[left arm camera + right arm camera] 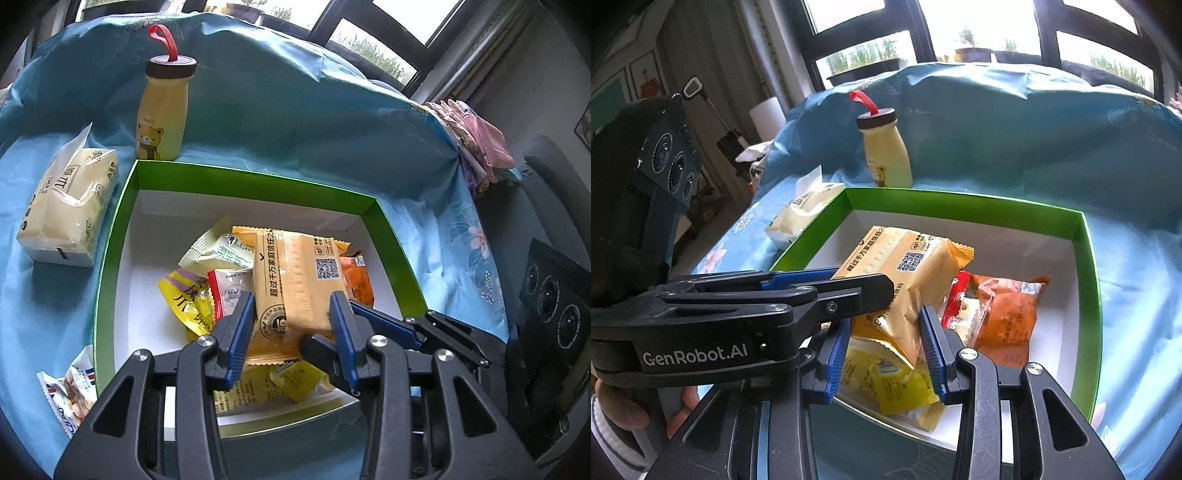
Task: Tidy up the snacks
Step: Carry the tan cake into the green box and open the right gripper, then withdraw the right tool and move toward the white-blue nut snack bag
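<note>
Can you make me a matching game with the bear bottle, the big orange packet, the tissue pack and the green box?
Things:
1. Yellow bear bottle with brown lid
2. Long orange snack packet
3. Cream soft tissue pack
4. Green-rimmed cardboard box

Places:
A. lying left of the box
B. between both grippers' fingers
C. standing behind the box
D. holding the snacks

Pairs: 1-C, 2-B, 3-A, 4-D

Between my left claw's (291,325) ribbed blue pads (242,332) I see a biscuit pack (295,288) in glossy, crinkled yellow film, and the claw's arms look like matt black plastic with shiny metal pins. The box (122,229) beyond it looks like smooth card, green outside and matt white inside. Under it lies soft, creased blue cloth (332,122), where a smooth-looking yellow bottle (162,110) stands.
</note>
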The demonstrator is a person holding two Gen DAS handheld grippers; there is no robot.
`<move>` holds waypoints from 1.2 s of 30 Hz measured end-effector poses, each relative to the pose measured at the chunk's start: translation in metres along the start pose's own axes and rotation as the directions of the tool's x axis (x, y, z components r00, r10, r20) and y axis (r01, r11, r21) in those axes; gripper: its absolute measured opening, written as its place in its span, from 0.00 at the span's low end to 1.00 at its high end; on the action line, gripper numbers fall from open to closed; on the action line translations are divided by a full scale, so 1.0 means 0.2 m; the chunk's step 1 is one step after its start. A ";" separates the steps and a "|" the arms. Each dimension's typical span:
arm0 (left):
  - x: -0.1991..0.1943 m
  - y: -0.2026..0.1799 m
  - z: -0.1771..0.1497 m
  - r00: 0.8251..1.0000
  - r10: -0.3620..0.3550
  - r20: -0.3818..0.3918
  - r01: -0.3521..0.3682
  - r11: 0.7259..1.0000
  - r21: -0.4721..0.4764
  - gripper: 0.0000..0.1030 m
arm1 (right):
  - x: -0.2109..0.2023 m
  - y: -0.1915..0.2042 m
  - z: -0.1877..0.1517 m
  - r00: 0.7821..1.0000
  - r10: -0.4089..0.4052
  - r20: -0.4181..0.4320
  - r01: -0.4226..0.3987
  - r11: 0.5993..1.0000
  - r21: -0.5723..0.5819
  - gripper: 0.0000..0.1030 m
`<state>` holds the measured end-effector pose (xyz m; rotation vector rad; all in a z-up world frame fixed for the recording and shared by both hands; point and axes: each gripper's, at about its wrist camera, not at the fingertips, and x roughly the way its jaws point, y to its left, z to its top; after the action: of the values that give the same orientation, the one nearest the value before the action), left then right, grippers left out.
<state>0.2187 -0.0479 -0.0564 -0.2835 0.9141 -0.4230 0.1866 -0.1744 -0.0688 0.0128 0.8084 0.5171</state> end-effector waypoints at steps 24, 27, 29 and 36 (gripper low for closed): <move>-0.10 -0.05 -0.03 0.992 0.114 0.049 -0.118 0.990 0.078 0.76 | -0.06 0.02 -0.04 0.998 -0.062 -0.017 0.063 0.997 0.037 0.49; -0.12 -0.05 -0.03 0.992 0.116 0.055 -0.120 0.989 0.081 0.76 | -0.09 0.02 -0.04 0.998 -0.066 -0.008 0.066 0.997 0.042 0.49; -0.14 -0.06 -0.03 0.991 0.117 0.061 -0.121 0.989 0.081 0.77 | -0.11 0.03 -0.04 0.998 -0.069 -0.002 0.069 0.997 0.042 0.50; -0.20 -0.08 -0.05 0.990 0.118 0.080 -0.125 0.989 0.084 0.82 | -0.17 0.07 -0.05 0.997 -0.081 0.018 0.080 0.996 0.035 0.56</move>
<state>0.1847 -0.0428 -0.0281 -0.1599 0.8321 -0.3372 0.1538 -0.1796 -0.0491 0.0169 0.7952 0.4264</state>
